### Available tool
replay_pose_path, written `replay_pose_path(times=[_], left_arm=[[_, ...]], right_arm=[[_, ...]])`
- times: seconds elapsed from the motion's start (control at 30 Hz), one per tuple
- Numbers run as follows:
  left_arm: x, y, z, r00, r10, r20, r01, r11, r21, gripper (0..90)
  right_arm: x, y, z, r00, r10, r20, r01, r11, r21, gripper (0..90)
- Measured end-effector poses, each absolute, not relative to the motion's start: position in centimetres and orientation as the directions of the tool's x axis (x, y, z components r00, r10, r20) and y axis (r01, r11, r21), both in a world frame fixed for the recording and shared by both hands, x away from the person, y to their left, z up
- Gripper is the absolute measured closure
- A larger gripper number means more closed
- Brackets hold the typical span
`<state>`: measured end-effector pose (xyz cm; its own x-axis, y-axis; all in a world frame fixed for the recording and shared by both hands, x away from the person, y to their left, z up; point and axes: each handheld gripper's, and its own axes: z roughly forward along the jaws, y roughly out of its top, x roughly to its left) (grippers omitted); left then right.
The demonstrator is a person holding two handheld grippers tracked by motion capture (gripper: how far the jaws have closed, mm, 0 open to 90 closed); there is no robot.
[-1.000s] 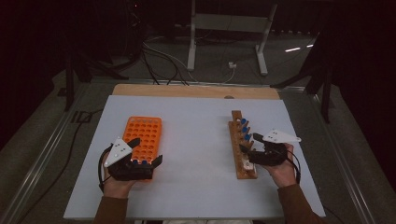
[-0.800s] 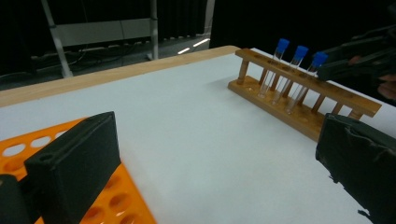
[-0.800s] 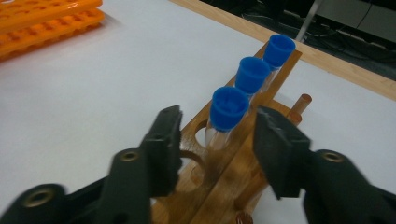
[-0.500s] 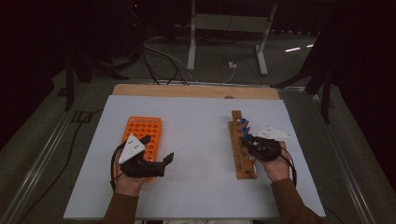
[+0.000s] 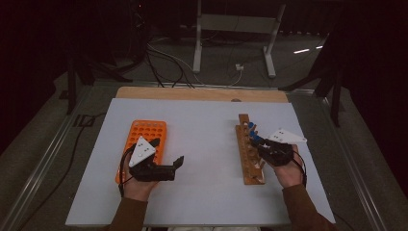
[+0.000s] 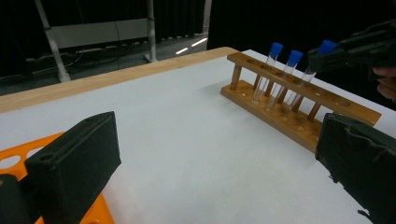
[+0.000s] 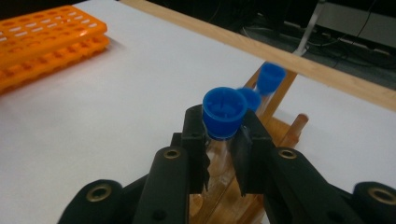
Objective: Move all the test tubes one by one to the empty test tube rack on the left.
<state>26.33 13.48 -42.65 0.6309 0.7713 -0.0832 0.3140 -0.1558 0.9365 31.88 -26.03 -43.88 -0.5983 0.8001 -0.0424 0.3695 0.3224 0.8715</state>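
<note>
My right gripper (image 5: 260, 143) pinches a blue-capped tube (image 5: 254, 138) at the wooden rack (image 5: 249, 159); left gripper (image 5: 168, 153) open beside orange rack (image 5: 144, 132).

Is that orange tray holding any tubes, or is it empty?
Empty, as far as visible: the orange tray shows bare holes; part lies hidden under the left gripper.

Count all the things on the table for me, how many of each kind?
Blue-capped test tubes: 3
Wooden rack: 1
Orange rack: 1
Total: 5
</note>
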Motion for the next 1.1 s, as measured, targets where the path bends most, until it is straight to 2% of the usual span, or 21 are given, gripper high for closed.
replay_pose_path(times=[0.5,1.1], left_arm=[[26.6,11.6,-42.2,0.663,0.745,-0.069,0.3,-0.18,0.937,1.4],[26.6,8.9,-41.9,0.716,0.696,-0.054,0.274,-0.21,0.939,4.3]], right_arm=[[31.0,-26.1,-40.6,-0.627,0.777,-0.057,0.298,0.307,0.904,77.1],[30.0,-23.2,-40.6,-0.712,0.702,-0.01,0.3,0.317,0.9,77.0]])
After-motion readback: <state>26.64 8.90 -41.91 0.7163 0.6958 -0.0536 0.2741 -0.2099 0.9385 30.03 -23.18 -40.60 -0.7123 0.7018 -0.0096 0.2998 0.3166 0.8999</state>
